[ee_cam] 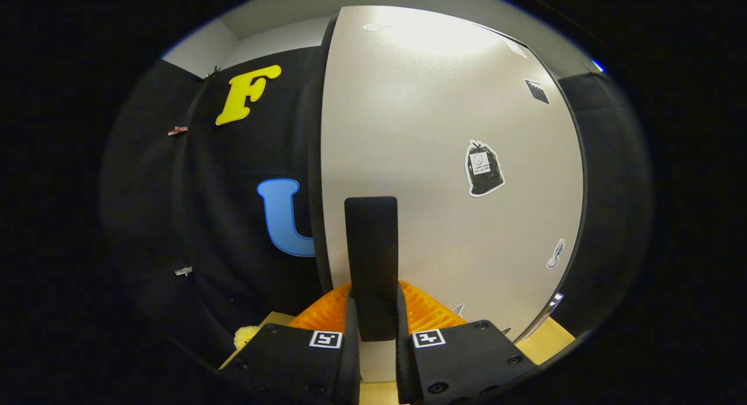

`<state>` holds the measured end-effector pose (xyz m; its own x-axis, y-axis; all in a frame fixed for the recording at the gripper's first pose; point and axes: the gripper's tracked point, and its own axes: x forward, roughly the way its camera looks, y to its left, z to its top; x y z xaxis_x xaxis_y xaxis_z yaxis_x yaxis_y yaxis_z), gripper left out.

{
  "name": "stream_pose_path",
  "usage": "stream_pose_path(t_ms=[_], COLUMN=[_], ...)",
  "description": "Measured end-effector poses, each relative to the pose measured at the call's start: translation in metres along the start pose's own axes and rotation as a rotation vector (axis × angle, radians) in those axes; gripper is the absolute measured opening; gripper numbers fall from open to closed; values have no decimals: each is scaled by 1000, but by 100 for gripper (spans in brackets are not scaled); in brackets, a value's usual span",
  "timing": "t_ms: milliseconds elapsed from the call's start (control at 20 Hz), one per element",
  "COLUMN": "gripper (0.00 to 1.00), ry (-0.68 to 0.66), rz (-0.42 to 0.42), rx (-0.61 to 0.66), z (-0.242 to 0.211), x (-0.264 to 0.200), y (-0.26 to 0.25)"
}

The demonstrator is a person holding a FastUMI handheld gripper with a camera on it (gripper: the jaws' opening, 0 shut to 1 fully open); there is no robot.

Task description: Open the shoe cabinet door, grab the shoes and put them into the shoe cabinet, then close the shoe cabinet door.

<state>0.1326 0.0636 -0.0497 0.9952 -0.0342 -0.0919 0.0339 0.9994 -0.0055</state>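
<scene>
The white cabinet door [443, 131], dotted with a few stickers, stands close in front of me. A black upright handle [371, 253] is fixed near its left edge. My gripper [375, 304] is shut on the lower end of this handle, one finger pressing on each side. Past the door's dark left edge hangs the booth's black cloth wall [233, 218]. A pale yellow fluffy thing [247, 336], perhaps part of a shoe, peeks out low to the left of the fingers. I cannot tell whether the door stands ajar.
A light wooden surface [545, 341] runs under the door and the gripper. To the right of the door is more dark wall [613, 206]. A grey room wall and ceiling show above the cloth.
</scene>
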Motion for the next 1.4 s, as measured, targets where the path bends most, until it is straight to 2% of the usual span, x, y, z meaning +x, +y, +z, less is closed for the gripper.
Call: stream_pose_path(t_ms=[600,1100,1400], gripper=[28,28,28], ry=[10,30,25], rz=[64,159,188], rx=[37,23,36], z=[-1,-1,1], x=[-86,-137,-166], y=[-32,-61,-91])
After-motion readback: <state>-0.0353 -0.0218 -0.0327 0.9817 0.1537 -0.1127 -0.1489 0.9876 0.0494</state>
